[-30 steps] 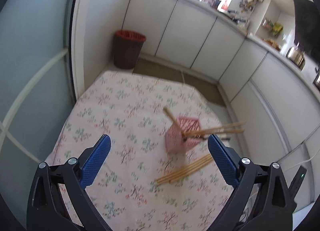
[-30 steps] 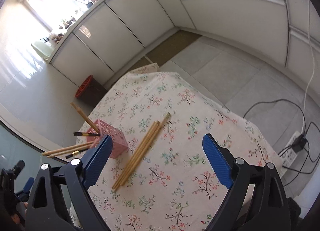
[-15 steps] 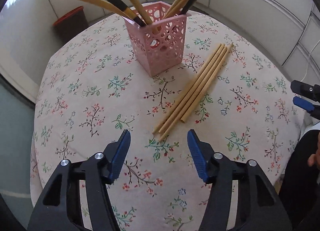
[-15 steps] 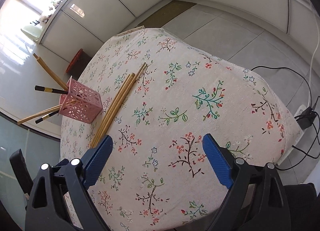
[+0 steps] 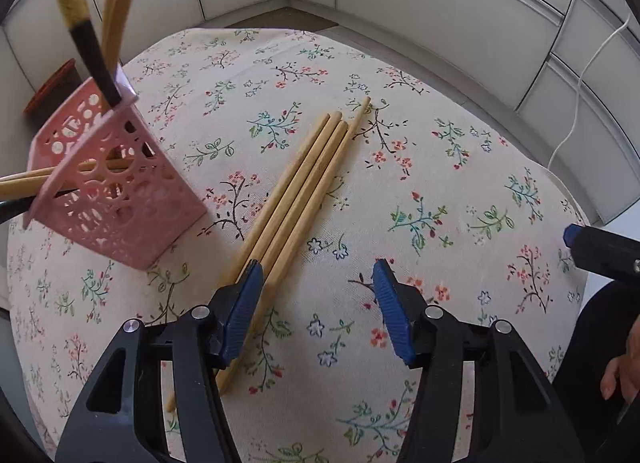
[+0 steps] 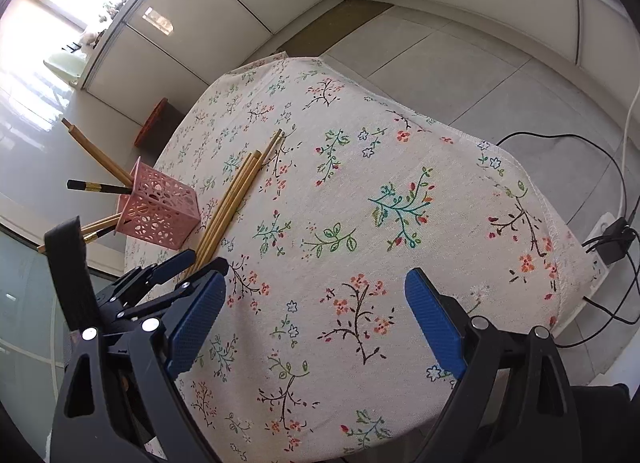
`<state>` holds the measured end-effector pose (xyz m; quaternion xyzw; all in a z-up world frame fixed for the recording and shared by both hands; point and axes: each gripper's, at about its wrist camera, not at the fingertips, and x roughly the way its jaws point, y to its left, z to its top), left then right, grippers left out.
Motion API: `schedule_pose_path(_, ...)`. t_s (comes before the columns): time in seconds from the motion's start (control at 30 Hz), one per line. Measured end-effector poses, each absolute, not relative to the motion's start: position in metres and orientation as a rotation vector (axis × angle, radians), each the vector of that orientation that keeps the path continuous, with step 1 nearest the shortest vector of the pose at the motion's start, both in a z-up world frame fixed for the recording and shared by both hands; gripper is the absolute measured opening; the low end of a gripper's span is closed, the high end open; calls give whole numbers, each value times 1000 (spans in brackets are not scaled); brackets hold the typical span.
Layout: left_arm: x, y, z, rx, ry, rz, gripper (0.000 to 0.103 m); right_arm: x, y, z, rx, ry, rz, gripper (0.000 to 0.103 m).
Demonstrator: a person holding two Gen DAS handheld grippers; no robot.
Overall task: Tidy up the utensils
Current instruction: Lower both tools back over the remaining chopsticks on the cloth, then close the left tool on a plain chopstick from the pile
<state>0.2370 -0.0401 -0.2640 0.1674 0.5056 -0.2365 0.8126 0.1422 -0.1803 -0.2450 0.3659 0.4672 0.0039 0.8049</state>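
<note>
Hovering low, left gripper [image 5: 318, 283], fingers apart, empty | loose chopsticks [image 5: 304, 187] lie flat on the tablecloth [image 5: 460, 199], near ends beside its left fingertip, likely lined up for a grasp | pink holder [image 5: 116, 191] ahead-left, already holding chopsticks | right gripper [image 6: 316, 303] fingers apart, empty, well right of the bundle, seemingly waiting

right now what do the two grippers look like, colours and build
Both look alike: the left gripper and right gripper have black plastic frames with cut-out openings, silver pivot screws, and two blue fingers with ribbed, textured pads. No cables or markings show on either.
</note>
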Motion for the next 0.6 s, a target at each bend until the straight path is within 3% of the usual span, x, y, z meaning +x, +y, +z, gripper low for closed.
schedule_pose_path(0.13,246,-41,-272,337,1107,-497,60,141,-191,-250,838,1009,-11,89)
schedule_pose_path(0.23,232,-45,-272,365,1109,-558,54,141,-195,-253,868,1013,-18,89)
schedule_pose_path(0.3,220,-51,-270,400,1100,-598,31,141,-195,-253,874,1008,-22,89)
schedule_pose_path(0.37,212,-56,-268,426,1085,-610,14,140,-195,-253,877,1007,-23,89)
schedule_pose_path(0.6,191,-68,-258,458,1038,-677,14,137,-199,-250,887,992,-44,89)
